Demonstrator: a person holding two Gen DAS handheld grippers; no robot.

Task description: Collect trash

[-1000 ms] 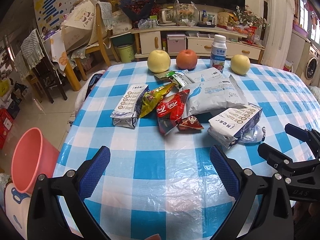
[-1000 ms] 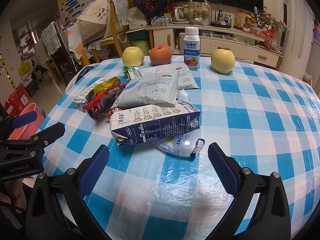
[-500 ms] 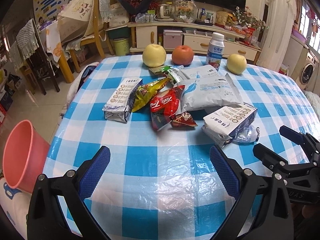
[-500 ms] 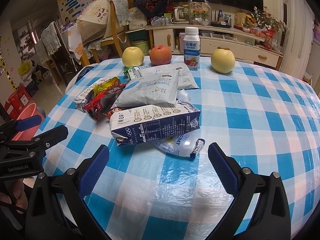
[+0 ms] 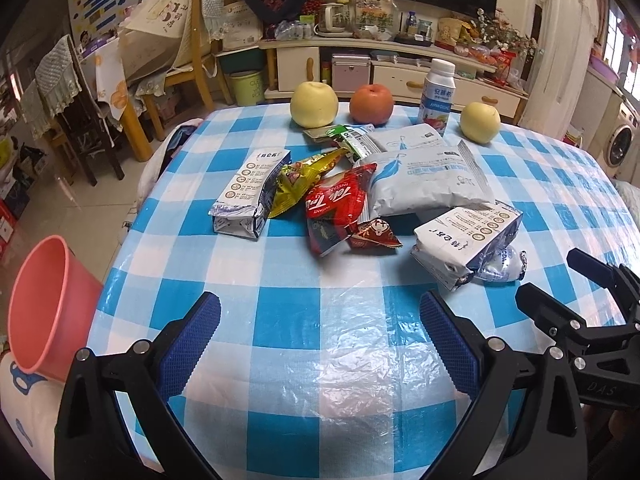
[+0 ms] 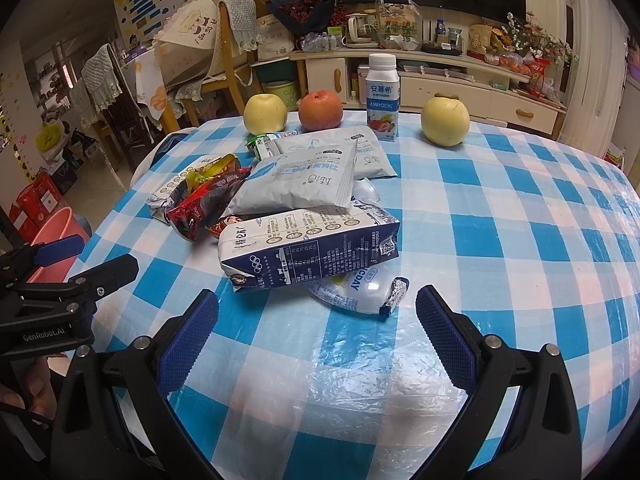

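A round worktop covered in a blue and white checked cloth carries a cluster of trash near its middle. The left gripper hovers over the near edge with its two blue-padded fingers spread wide apart, holding nothing. The right gripper hovers the same way, fingers wide apart and empty, just short of a crushed clear bottle that lies partly under a flattened blue and white milk carton. Behind the carton rests a large grey pouch, overlapping a second grey pouch further back. To the left of these lie a red snack wrapper, a yellow snack wrapper and a second flattened carton, with a small green wrapper beyond. Along the far edge stand two yellow apples, a red apple and an upright yoghurt bottle. A pink bin stands on the floor beside the worktop's left edge
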